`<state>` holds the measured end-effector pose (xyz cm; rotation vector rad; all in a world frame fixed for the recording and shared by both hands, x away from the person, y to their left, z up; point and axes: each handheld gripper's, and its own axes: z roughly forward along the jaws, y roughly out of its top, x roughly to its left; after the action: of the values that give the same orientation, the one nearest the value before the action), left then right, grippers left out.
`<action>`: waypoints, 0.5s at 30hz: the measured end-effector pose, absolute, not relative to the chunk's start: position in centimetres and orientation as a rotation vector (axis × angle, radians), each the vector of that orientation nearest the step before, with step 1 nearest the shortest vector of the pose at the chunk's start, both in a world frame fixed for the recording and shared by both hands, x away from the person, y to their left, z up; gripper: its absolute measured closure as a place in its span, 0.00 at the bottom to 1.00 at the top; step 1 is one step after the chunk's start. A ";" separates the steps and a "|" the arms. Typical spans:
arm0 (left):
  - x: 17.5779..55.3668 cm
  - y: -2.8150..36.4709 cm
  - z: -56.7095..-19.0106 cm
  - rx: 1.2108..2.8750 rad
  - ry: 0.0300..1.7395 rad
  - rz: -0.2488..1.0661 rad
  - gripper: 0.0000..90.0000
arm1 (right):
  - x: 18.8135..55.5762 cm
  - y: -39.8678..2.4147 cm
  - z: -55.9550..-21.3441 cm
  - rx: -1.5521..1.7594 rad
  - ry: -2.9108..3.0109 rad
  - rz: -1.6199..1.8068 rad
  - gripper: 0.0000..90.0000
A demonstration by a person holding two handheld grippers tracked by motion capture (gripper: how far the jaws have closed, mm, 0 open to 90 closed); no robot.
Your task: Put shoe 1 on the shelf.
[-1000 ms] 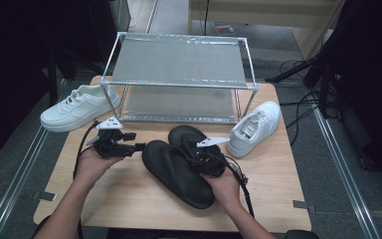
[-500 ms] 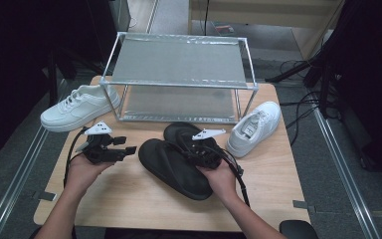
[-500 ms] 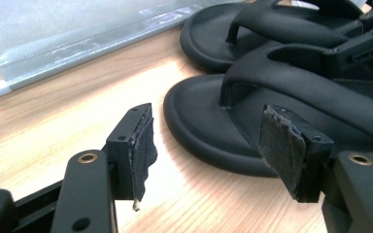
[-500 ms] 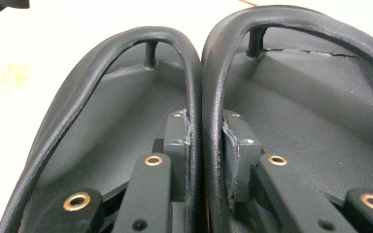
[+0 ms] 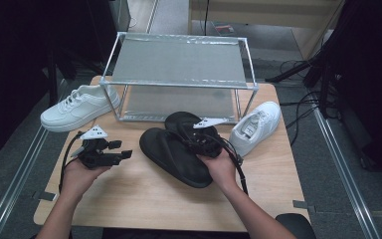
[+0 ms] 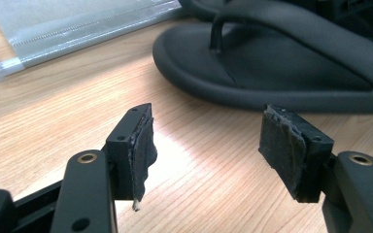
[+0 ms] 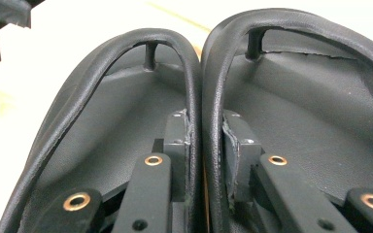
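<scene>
Black sandals (image 5: pixel 179 152) — toes toward rack (image 5: pixel 179 64)

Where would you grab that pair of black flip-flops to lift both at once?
Grip the two inner straps together, where they run side by side. The flip-flops lie next to each other with those straps nearly touching, so one jaw can slip under each strap from the heel end and pinch both. The right gripper is doing just that. The left gripper is open beside them.

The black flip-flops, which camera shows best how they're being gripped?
The right gripper view: its pads pinch both flip-flops' inner straps together. The high view shows the pair under the right gripper; the left gripper view shows one sandal's toe.
</scene>
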<state>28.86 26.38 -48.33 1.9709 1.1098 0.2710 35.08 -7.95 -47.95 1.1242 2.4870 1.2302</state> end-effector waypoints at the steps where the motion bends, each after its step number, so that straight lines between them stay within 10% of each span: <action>1: 28.8 26.3 -48.4 1.971 1.110 0.268 0.41 | 35.2 -8.0 -47.8 1.129 2.480 1.229 0.84; 15: 28.6 25.3 -48.7 1.996 1.077 0.239 0.41 | 40.2 -6.7 -48.1 1.222 2.381 1.220 0.84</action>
<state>28.57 25.29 -48.70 1.9965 1.0767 0.2390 40.17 -6.74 -48.11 1.2220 2.3807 1.2201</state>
